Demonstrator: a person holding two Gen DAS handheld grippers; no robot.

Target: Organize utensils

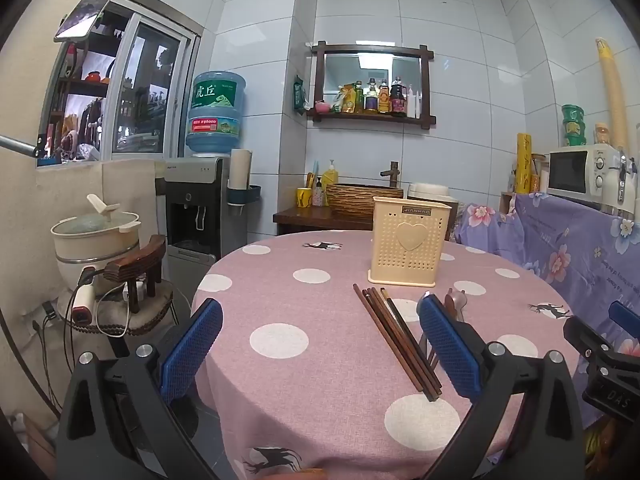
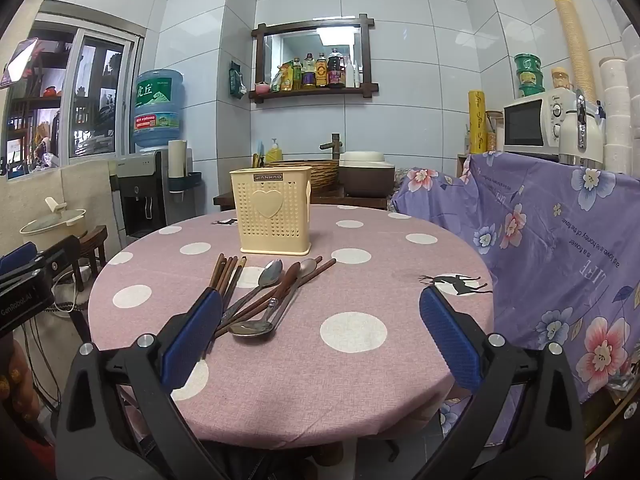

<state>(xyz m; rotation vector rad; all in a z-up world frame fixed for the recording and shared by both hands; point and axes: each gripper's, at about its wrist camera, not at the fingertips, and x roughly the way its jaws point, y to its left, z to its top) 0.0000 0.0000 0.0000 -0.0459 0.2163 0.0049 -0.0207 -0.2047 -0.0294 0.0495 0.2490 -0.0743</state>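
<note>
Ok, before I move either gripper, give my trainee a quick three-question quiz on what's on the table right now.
1. True or false: the cream utensil holder already has chopsticks standing in it.
2. Multiple choice: the chopsticks lie (A) inside the holder, (B) flat on the tablecloth in front of the holder, (C) in the left gripper.
3. Fill in: both the left gripper and the right gripper are ____ and hold nothing.

Key
1. False: none show above its rim, and the chopsticks and spoons lie on the cloth.
2. B.
3. Open.
</note>
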